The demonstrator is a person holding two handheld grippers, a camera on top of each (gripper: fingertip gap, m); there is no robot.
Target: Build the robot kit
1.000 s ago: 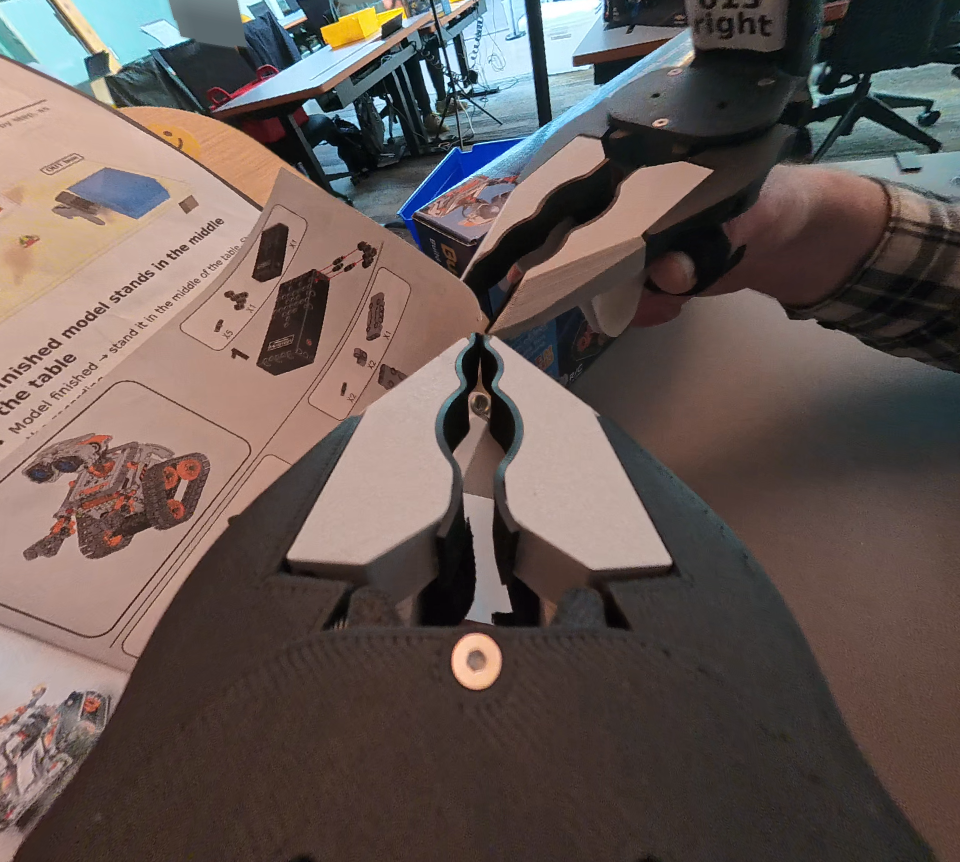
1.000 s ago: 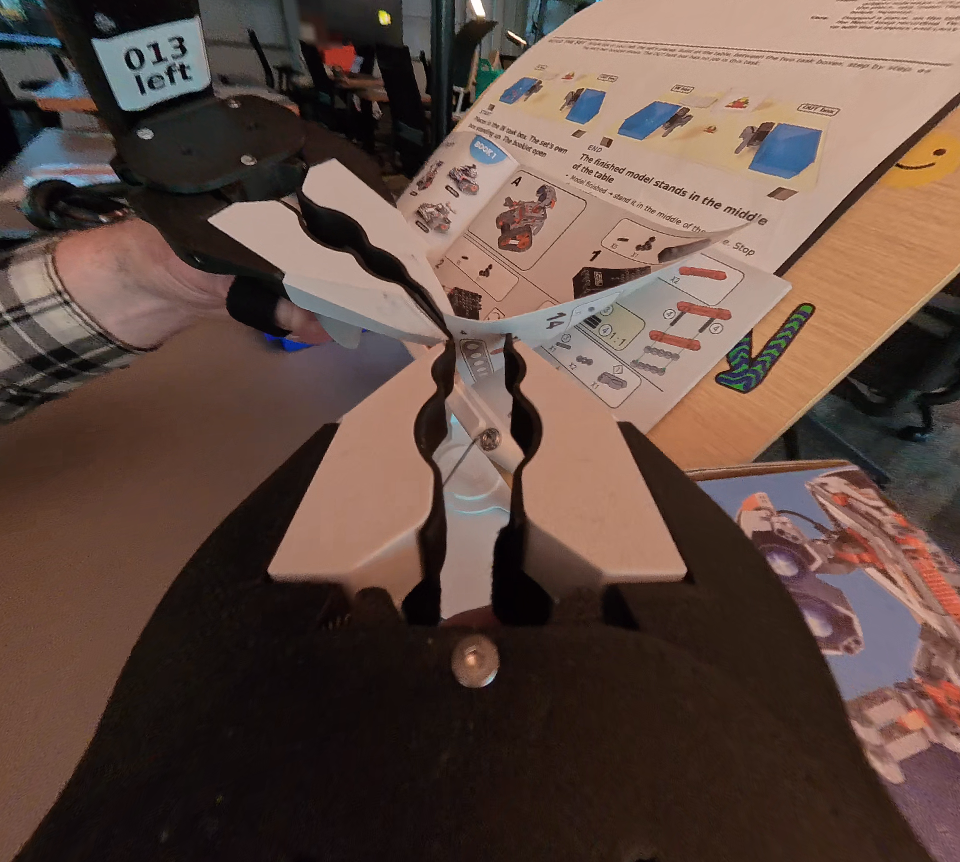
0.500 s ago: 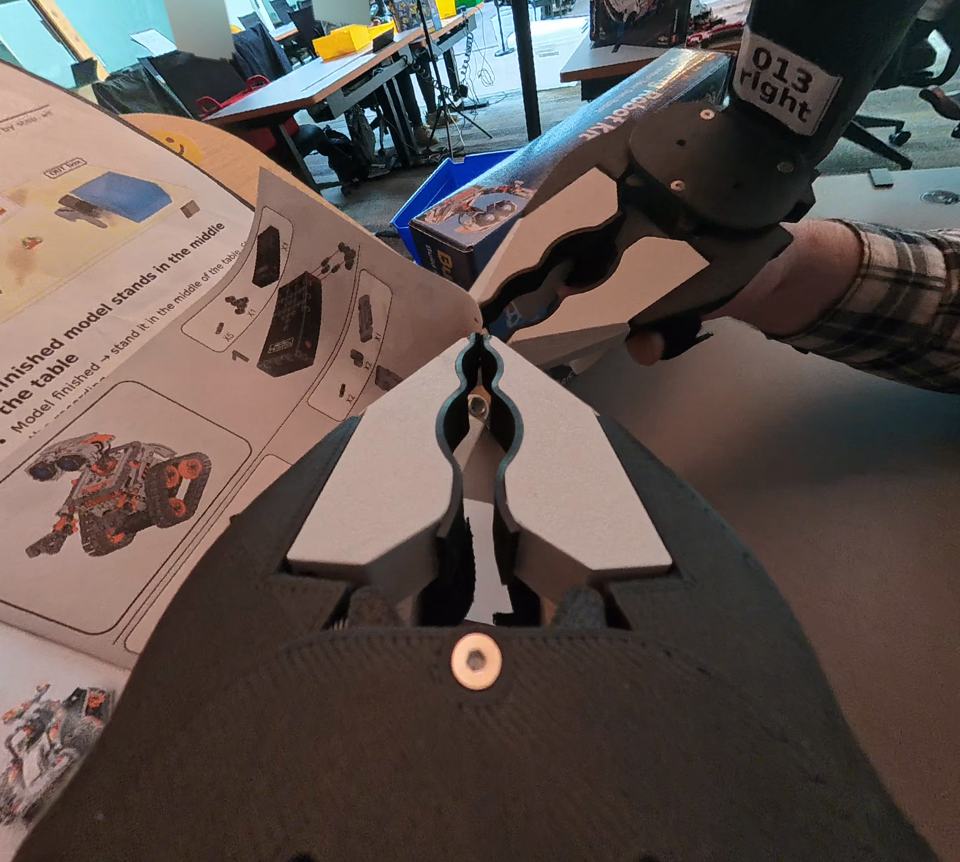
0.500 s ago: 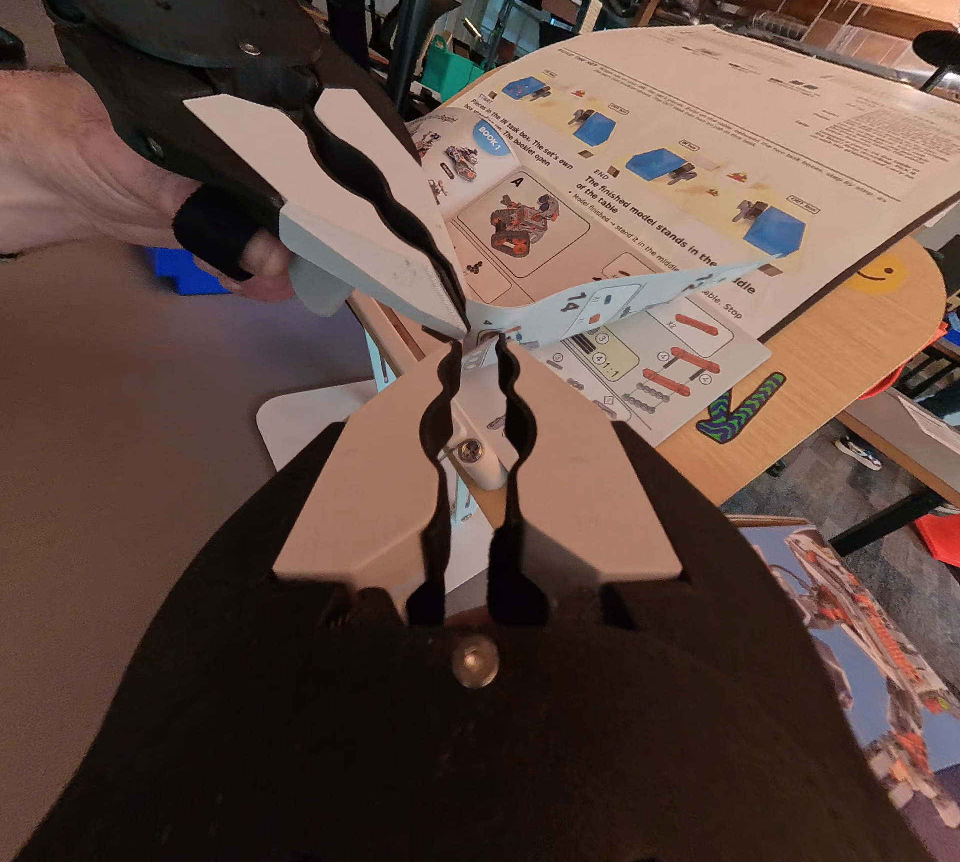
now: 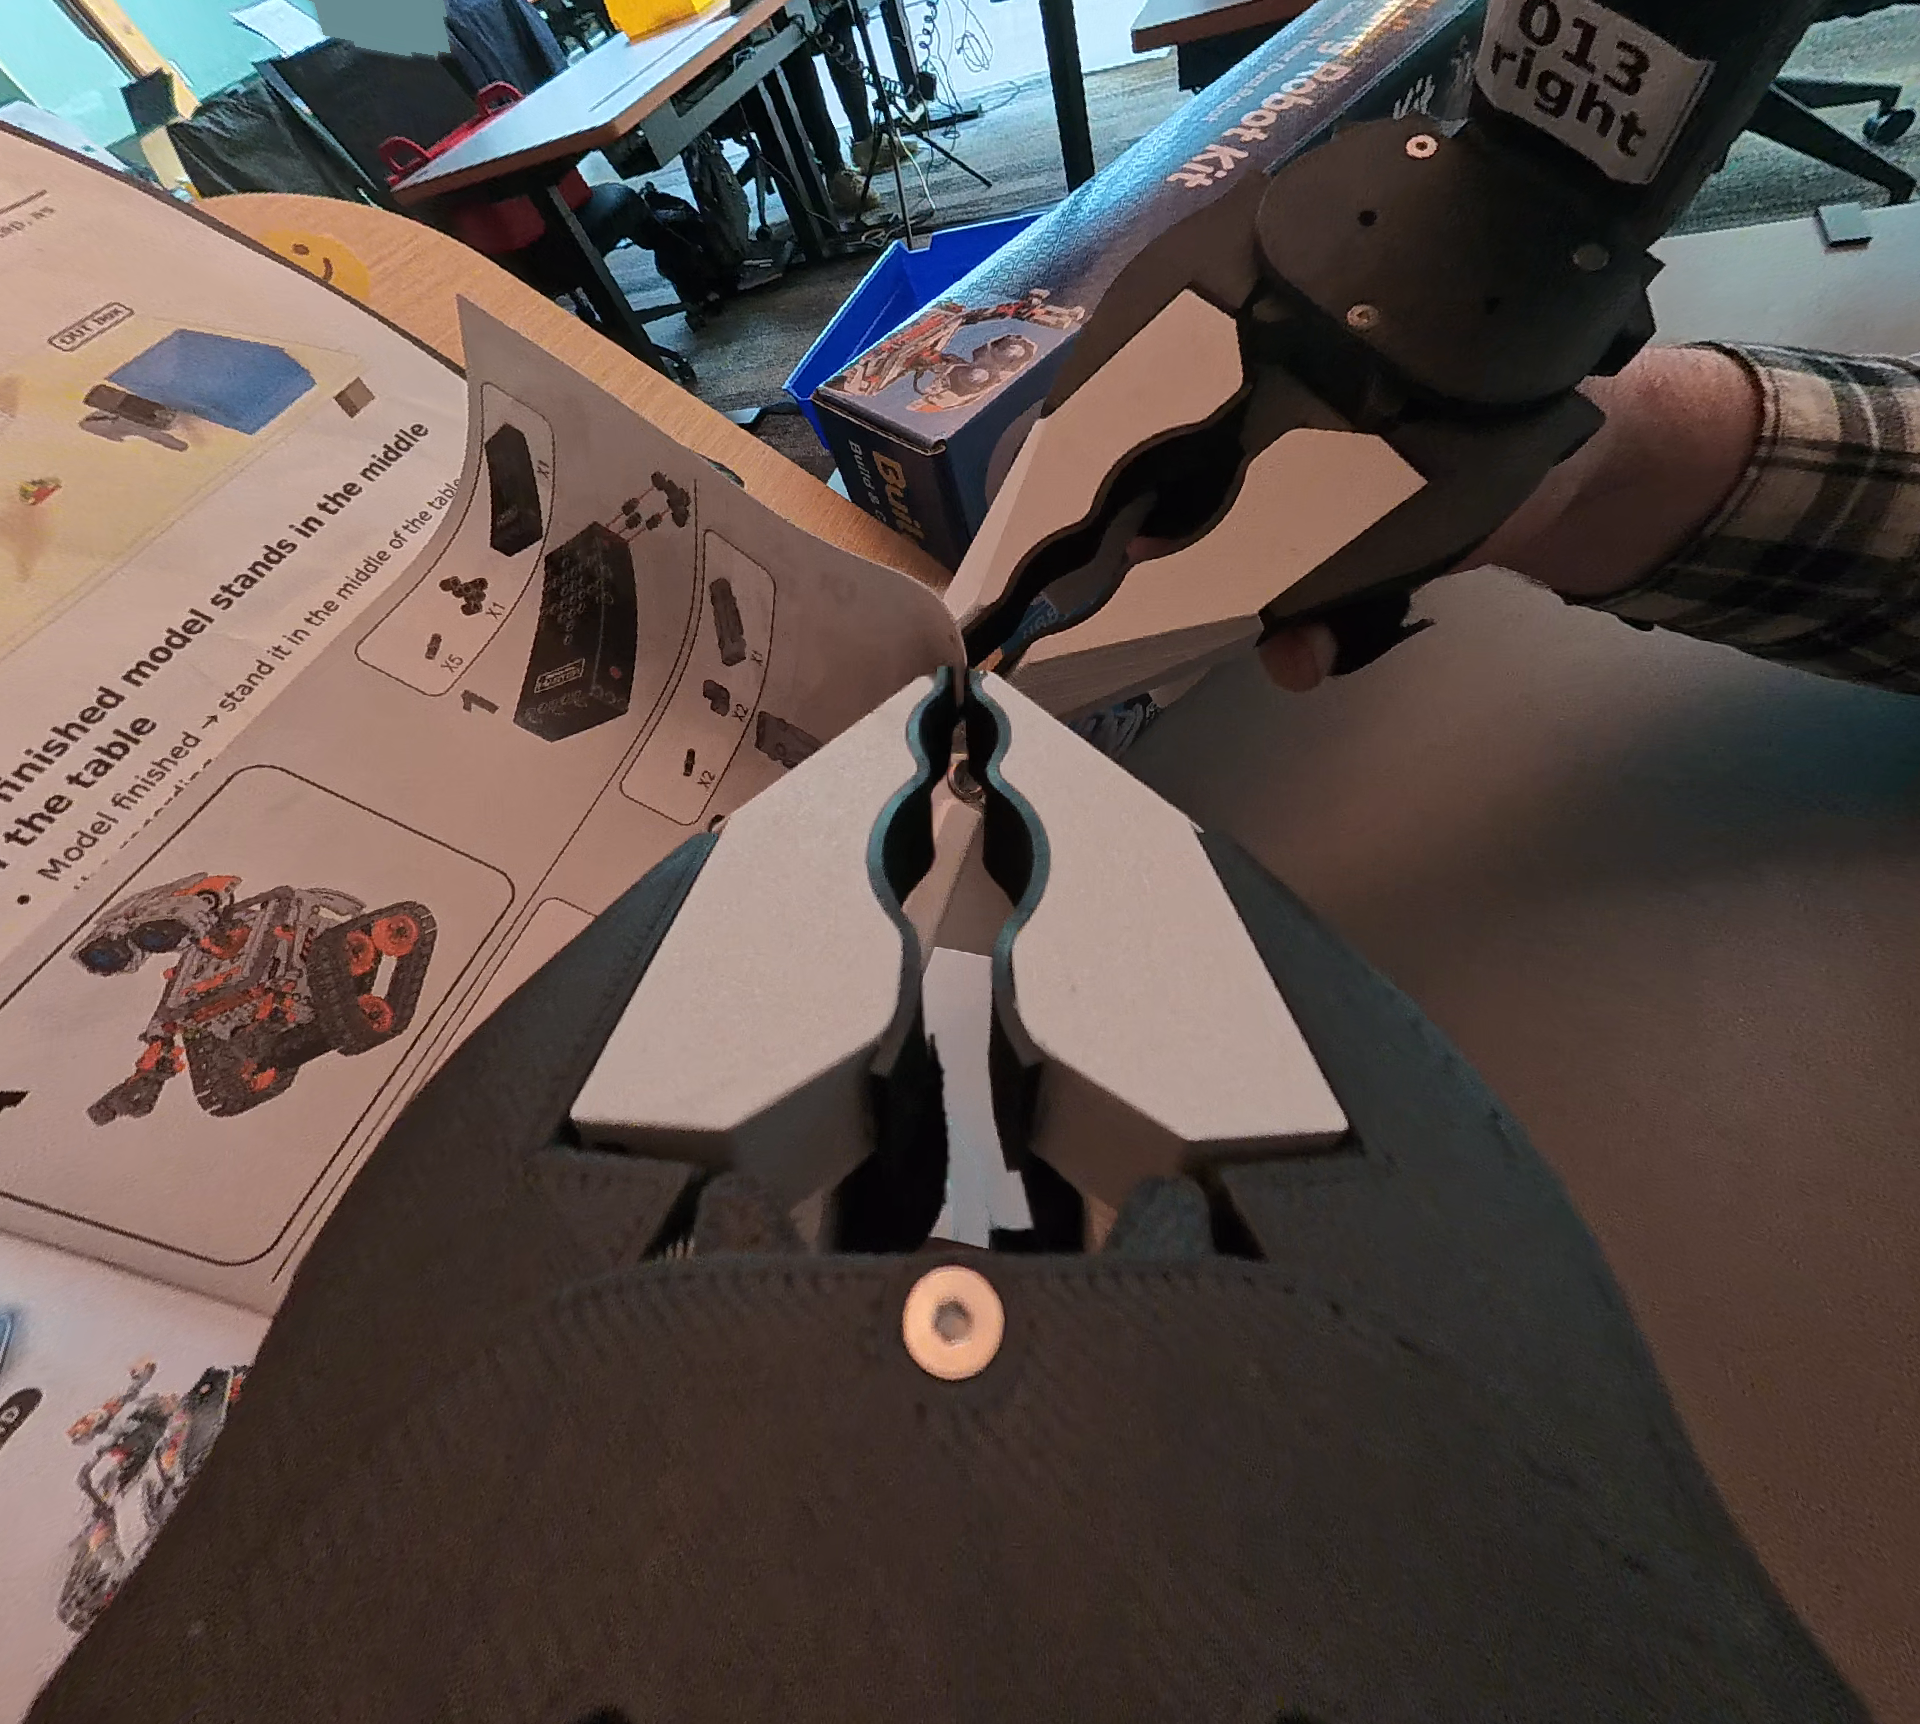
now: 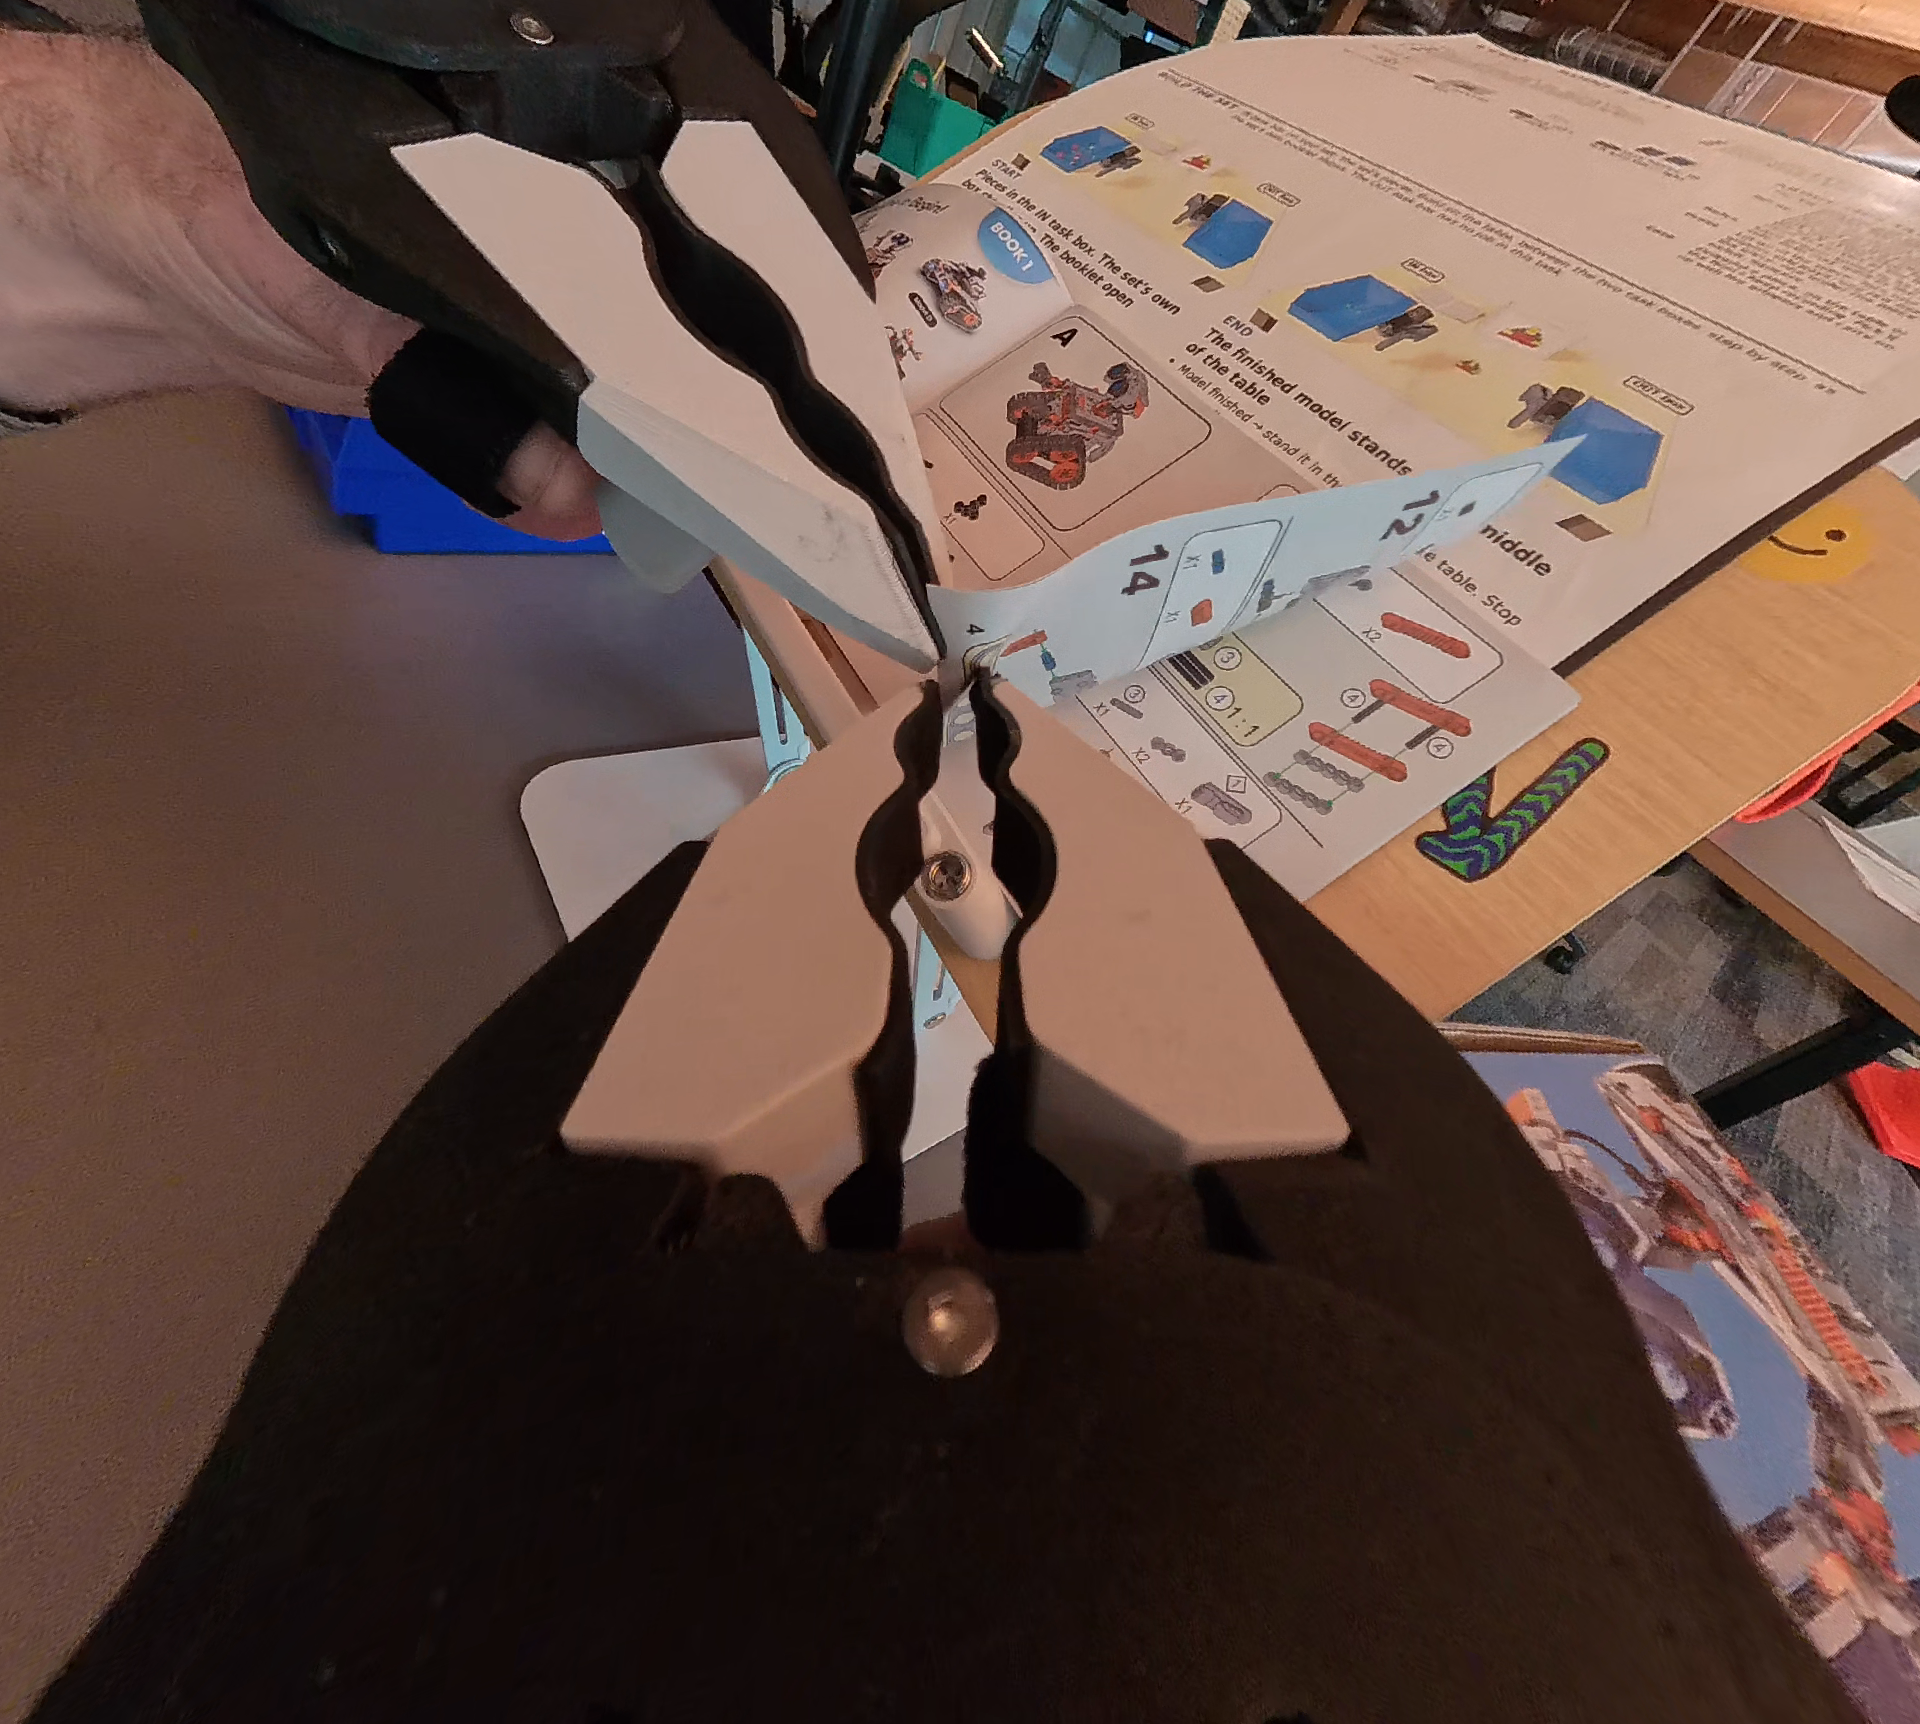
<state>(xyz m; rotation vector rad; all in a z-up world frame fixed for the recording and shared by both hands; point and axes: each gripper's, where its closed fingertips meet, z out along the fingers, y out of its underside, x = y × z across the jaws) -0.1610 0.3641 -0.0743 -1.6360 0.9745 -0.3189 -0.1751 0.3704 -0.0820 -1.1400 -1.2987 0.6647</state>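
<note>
An open instruction booklet point(image 5: 312, 843) lies on a wooden tabletop point(image 6: 1714, 739), overlapping a large printed instruction sheet point(image 6: 1455, 220). My left gripper point(image 5: 961, 687) is shut on the corner of one booklet page point(image 5: 623, 635) and holds it lifted and curled. In the right wrist view the left gripper point(image 6: 928, 625) pinches that page point(image 6: 1247, 552) at its tip. My right gripper point(image 6: 956, 692) has its tips right at the same corner, with a narrow slit between them. It also shows in the left wrist view point(image 5: 975, 635), tip to tip with the left one.
A blue kit box point(image 5: 935, 386) with a robot picture lies past the table edge, also in the right wrist view point(image 6: 1714, 1311). A blue bin point(image 6: 416, 479) stands on the floor. A white bracket point(image 6: 956, 885) sits under the tabletop edge. Desks and chairs stand farther back. Less than 4 cm separates the two grippers' tips. From the right gripper's tips to the white bracket point(image 6: 956, 885) is close to 5 centimetres.
My right gripper has narrowed its jaws and swung up to meet the page corner. My left gripper has kept its grip on the page and lifted it a little.
</note>
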